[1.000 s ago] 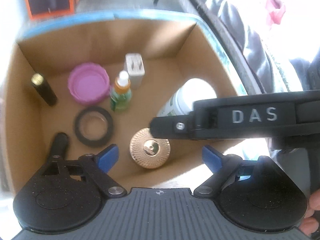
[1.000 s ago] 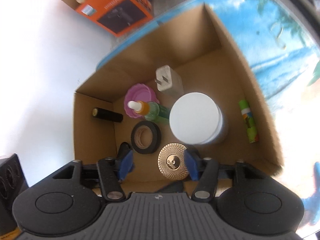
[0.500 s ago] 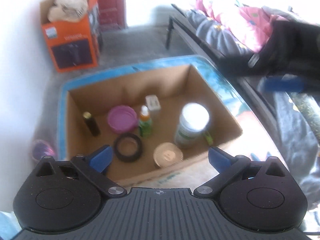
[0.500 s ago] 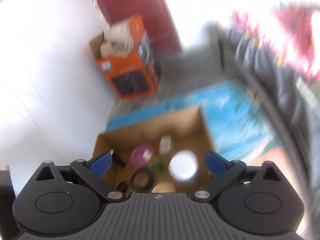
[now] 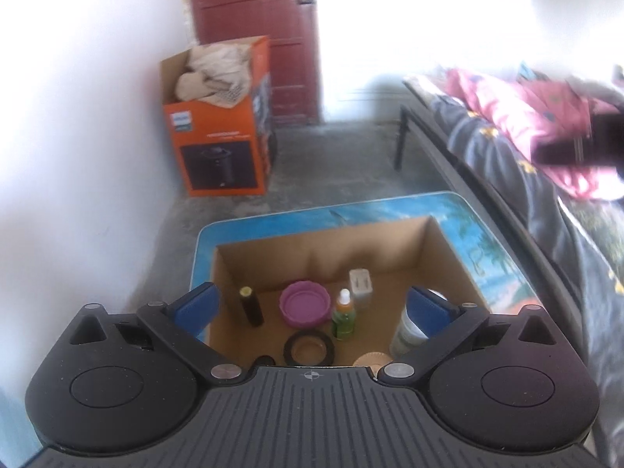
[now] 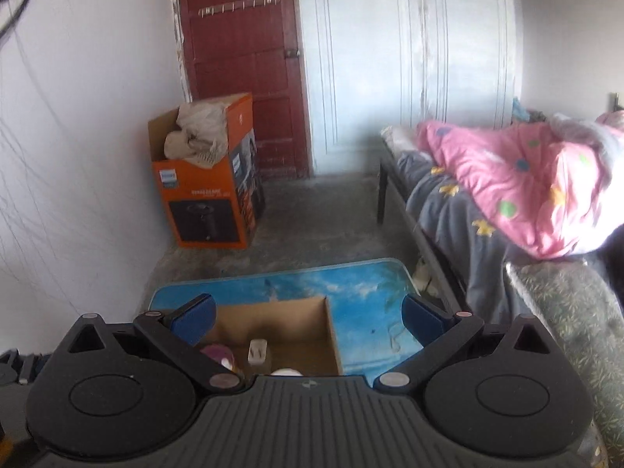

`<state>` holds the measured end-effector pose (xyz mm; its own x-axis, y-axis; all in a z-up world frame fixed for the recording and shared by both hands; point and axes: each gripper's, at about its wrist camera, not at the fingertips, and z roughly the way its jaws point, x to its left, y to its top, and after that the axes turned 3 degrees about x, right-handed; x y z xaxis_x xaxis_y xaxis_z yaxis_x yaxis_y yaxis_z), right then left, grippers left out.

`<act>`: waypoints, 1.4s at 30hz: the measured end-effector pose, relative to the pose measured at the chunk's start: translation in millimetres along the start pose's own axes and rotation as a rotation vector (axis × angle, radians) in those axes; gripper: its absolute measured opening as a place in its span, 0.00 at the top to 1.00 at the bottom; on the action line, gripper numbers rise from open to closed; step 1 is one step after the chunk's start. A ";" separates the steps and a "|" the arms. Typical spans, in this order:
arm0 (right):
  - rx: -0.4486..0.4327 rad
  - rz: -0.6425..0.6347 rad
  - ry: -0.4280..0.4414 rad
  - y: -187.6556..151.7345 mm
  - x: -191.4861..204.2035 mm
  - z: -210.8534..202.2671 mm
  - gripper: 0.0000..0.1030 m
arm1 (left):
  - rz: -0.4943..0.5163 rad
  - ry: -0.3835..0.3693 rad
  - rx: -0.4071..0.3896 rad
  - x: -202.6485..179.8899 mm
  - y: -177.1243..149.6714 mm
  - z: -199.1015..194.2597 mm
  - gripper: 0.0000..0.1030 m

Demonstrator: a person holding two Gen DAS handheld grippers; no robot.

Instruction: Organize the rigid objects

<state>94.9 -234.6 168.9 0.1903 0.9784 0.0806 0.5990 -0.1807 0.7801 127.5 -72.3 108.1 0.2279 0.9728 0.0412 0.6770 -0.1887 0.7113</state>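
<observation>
Cardboard box (image 5: pixel 448 249) sits open on a low table (image 5: pixel 464 210) with a blue beach print, and the rigid objects lie on its floor: a dark vial with a gold cap (image 5: pixel 250 306) at the left, a purple lid (image 5: pixel 304 304) next to it, a small green bottle with an orange neck (image 5: pixel 343 318) upright, a white charger plug (image 5: pixel 360 284) behind that, a black tape ring (image 5: pixel 309 348) lying flat in front, a gold round tin (image 5: pixel 372 359) at the near edge, and a white jar (image 5: pixel 407 331) at the right (partly hidden by a blue pad). The left gripper (image 5: pixel 311 307) hangs above the box with its jaws spread wide, having just finished opening, nothing between them. The right gripper (image 6: pixel 308 316) also stands spread after opening, holding nothing, above the box's near side; its view shows only the charger plug (image 6: pixel 258 351) and a bit of the purple lid (image 6: pixel 216 351)
</observation>
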 end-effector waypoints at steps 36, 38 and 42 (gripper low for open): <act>0.529 -0.098 -0.077 -64.4 19.0 94.8 0.00 | -0.108 0.018 0.496 23.3 -20.8 75.2 0.00; 0.531 -0.095 -0.077 -64.2 18.8 95.8 0.00 | -0.106 0.019 0.497 23.8 -20.3 76.0 0.00; 0.529 -0.088 -0.078 -63.4 17.6 96.8 0.00 | -0.104 0.016 0.500 23.4 -19.6 77.0 0.00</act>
<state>135.6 -215.6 60.8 0.1664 0.9855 -0.0327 0.9214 -0.1436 0.3612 173.4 -56.2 41.1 0.1333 0.9911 0.0018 0.9484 -0.1281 0.2901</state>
